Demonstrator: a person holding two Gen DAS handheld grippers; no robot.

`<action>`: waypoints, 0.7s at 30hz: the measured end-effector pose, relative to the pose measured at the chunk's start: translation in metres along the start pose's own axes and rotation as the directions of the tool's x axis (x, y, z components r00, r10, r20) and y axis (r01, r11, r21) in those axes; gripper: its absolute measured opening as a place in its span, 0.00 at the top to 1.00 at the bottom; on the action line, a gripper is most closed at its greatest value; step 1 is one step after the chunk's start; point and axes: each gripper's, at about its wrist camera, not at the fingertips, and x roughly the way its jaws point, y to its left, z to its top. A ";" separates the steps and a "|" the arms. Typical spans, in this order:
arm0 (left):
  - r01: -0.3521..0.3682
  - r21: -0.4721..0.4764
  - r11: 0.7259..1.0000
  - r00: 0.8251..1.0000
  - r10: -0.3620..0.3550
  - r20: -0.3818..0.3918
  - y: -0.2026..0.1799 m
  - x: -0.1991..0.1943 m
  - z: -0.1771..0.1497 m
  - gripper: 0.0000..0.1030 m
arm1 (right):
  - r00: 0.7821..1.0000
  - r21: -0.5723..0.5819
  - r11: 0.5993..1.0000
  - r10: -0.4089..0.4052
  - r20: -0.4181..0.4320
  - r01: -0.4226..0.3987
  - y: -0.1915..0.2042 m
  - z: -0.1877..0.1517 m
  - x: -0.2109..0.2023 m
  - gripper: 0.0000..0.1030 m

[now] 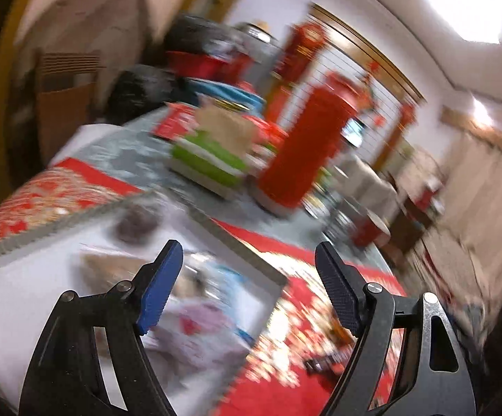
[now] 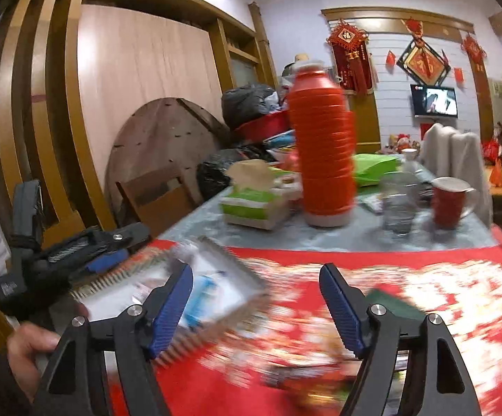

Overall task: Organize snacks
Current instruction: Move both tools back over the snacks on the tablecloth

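Thermos [image 2: 323, 152], tissue box [image 2: 252, 201], mug [image 2: 447, 204], perhaps glass [image 2: 398, 204]

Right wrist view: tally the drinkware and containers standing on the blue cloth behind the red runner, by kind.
Red thermos flask: 1
Red mug: 1
Clear glass: 1
Green tissue box: 1
Total: 4
Blur may hide smaller items further back.

Blurred snack packets [image 1: 199, 312] in white tray [image 1: 15, 294]
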 end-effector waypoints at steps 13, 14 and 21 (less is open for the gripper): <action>0.278 0.242 0.930 0.884 -0.149 -0.444 -0.104 0.052 -0.090 0.23 | 0.964 -0.097 0.995 -0.020 -0.266 -0.006 -0.065 -0.056 -0.008 0.27; 0.282 0.248 0.927 0.882 -0.148 -0.448 -0.107 0.052 -0.093 0.23 | 0.960 -0.108 0.994 -0.025 -0.278 -0.005 -0.064 -0.058 -0.008 0.27; 0.289 0.256 0.922 0.872 -0.144 -0.468 -0.118 0.057 -0.099 0.23 | 0.917 -0.102 0.995 -0.044 -0.396 0.004 -0.069 -0.066 0.019 0.29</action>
